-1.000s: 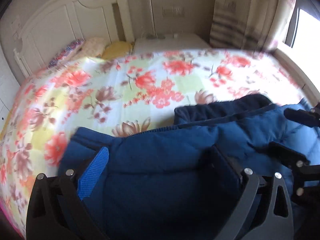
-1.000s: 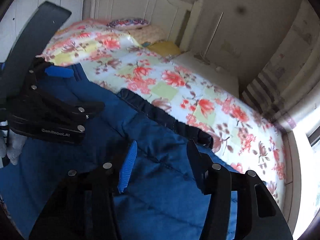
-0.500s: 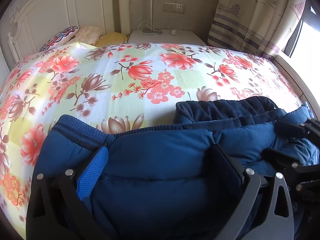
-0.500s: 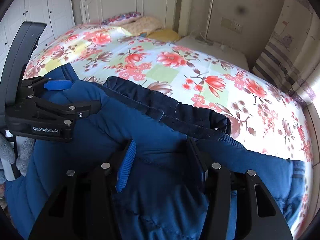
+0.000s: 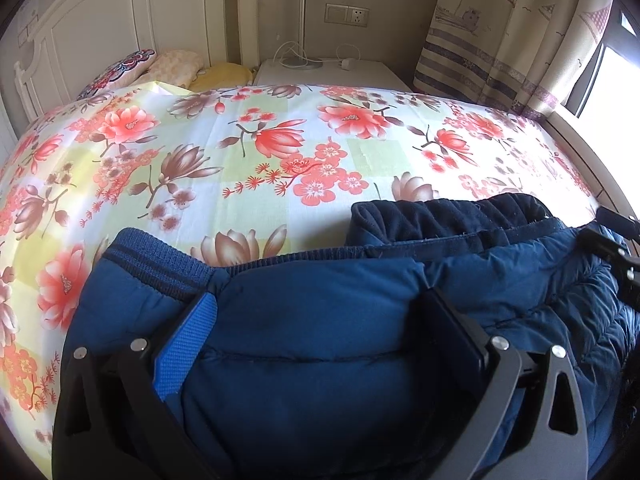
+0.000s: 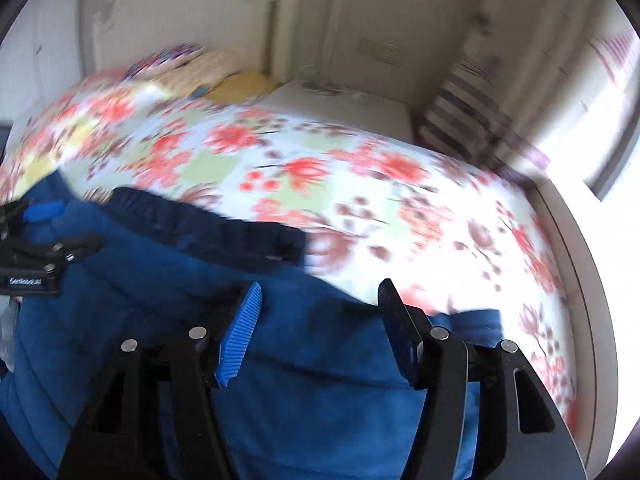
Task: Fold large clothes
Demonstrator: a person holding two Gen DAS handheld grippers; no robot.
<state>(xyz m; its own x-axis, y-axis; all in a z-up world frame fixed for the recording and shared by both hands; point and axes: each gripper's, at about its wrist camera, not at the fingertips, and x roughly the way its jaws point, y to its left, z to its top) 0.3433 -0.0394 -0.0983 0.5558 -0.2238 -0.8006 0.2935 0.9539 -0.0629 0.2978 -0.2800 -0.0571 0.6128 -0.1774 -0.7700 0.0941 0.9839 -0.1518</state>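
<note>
A puffy blue jacket lies on the floral bedspread, its dark navy lining showing at the far edge and a ribbed hem at the left. My left gripper stands wide, shut on a thick fold of the jacket that fills the gap between its pads. In the blurred right wrist view my right gripper is over the jacket near its right end. Its jaws are opening, with fabric lying between them and not pinched. Each gripper shows in the other's view: the left gripper, the right gripper.
Pillows rest against the white headboard at the far left. A white nightstand with cables stands behind the bed, and a striped curtain hangs by a bright window at the right. The bed's raised edge runs along the right side.
My right gripper has swung to the right along the jacket and rolled, and its jaws have widened off the fold they pinched. The left gripper keeps its grip and has barely moved.
</note>
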